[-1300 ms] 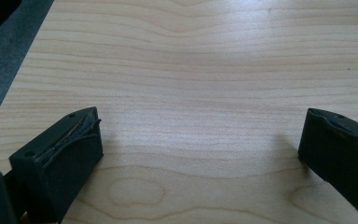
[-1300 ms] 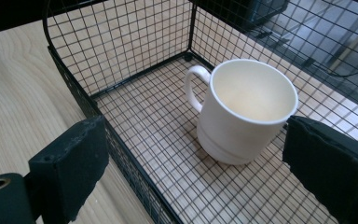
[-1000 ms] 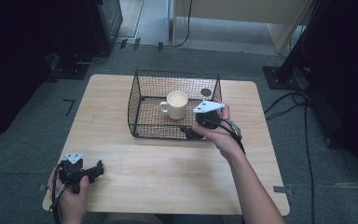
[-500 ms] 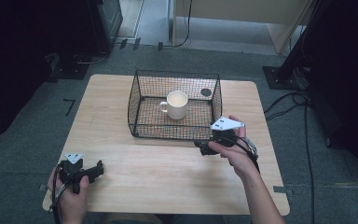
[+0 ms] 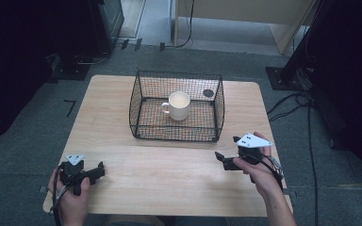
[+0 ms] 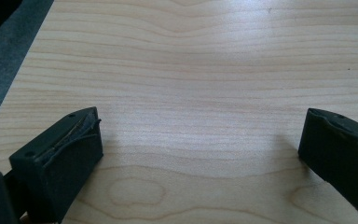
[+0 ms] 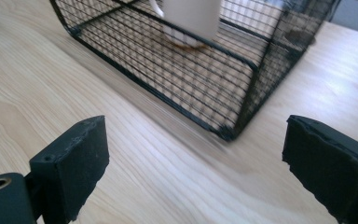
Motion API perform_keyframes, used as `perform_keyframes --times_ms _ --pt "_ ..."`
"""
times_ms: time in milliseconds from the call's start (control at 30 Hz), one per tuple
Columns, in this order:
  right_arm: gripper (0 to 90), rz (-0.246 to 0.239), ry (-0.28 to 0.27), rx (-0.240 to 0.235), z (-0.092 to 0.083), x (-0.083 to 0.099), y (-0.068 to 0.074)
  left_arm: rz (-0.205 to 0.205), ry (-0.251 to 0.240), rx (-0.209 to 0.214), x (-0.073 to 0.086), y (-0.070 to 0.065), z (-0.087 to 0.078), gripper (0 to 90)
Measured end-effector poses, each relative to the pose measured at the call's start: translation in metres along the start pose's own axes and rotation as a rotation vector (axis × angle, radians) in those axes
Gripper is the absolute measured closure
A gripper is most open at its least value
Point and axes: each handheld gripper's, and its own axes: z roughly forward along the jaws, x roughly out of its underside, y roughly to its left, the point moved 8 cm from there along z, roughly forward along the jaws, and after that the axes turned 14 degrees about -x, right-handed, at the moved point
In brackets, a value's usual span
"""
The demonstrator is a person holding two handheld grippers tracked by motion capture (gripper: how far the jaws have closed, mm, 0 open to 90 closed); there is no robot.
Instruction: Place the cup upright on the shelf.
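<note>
Though visible, mug (image 5: 178, 105) bears no legible writing.

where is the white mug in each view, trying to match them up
High view: the white mug stands inside the wire basket, upper centre of the picture, handle toward the picture's left.
Left gripper view: not in it; bare wooden table lies between the open jaws.
Right gripper view: the mug's lower part is at the top edge, centre, behind the mesh.
Shared landmark: the light wooden tabletop.
</note>
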Motion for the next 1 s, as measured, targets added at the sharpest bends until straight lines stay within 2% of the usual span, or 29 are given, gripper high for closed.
perform_keyframes --times_ms 67,200,267,300,333,367,500,533,667,700,800,1000 --pt "6.9 0.018 0.006 0.024 -0.007 0.012 -0.007 0.002 0.001 0.000 0.000 0.000 0.000 0.0" --pt "7.0 0.049 -0.001 0.042 -0.013 0.026 -0.015 0.002 0.001 0.000 0.000 0.000 0.000 0.0" --pt "6.9 0.057 0.019 0.078 -0.019 0.041 -0.022 0.003 0.001 0.000 0.000 0.000 0.000 0.0" --pt "6.9 0.057 0.019 0.078 -0.019 0.041 -0.022 0.003 0.001 0.000 0.000 0.000 0.000 0.0" --pt "6.9 0.072 0.030 0.095 -0.022 0.053 -0.028 0.003 0.001 0.000 0.000 0.000 0.000 0.0" --pt "6.9 0.072 0.030 0.095 -0.022 0.053 -0.028 0.002 0.001 0.000 0.000 0.000 0.000 0.0" --pt "7.0 0.135 0.025 0.130 -0.035 0.077 -0.040 0.002 0.001 0.000 0.000 0.000 0.000 0.0" --pt "7.0 0.135 0.025 0.130 -0.035 0.077 -0.040 0.002 0.001 0.000 0.000 0.000 0.000 0.0" --pt "7.0 0.172 0.021 0.165 -0.047 0.097 -0.047 0.002 0.001 0.000 0.000 0.000 0.000 0.0" --pt "7.0 0.172 0.021 0.165 -0.047 0.097 -0.047 0.002 0.001 0.000 0.000 0.000 0.000 0.0" --pt "7.0 0.200 0.028 0.180 -0.053 0.112 -0.050 0.003 0.001 0.000 0.000 0.000 0.000 0.0" --pt "7.0 0.221 0.038 0.209 -0.060 0.124 -0.054 0.002 0.001 0.000 0.000 0.000 0.000 0.0"
